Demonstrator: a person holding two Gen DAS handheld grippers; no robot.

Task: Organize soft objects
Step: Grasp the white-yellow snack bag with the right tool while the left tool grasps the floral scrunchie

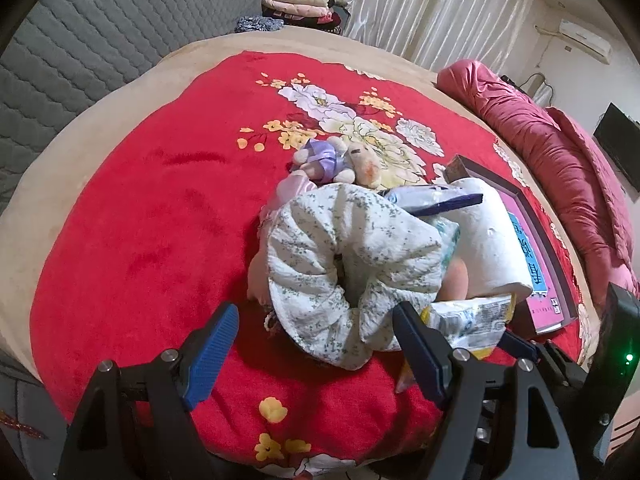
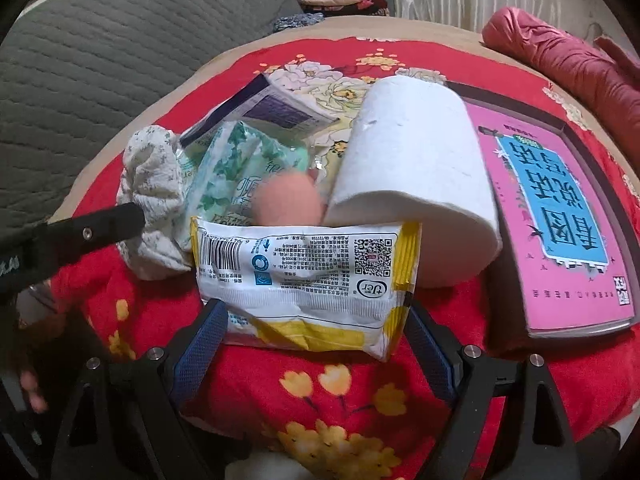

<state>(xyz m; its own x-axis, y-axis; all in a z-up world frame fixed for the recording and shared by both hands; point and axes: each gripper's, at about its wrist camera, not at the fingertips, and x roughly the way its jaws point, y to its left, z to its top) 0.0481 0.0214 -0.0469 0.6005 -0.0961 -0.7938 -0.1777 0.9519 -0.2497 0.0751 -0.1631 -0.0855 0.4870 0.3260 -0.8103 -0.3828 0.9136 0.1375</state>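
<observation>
Red blanket [image 2: 520, 380]; "Jer" tissue pack [image 2: 304, 276].

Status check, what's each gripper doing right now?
Left gripper open, at floral scrunchie. Right gripper open around yellow tissue pack. Paper roll crowds behind.

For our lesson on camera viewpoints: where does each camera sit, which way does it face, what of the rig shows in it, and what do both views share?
Left wrist view: on the left claw, facing the floral white fabric scrunchie; its open blue-padded fingers show.
Right wrist view: on the right claw, facing the yellow-and-white plastic tissue packet between its open fingers; the left claw's black tip intrudes.
Shared: scrunchie, packet, white paper roll, pink book, red floral blanket.
</observation>
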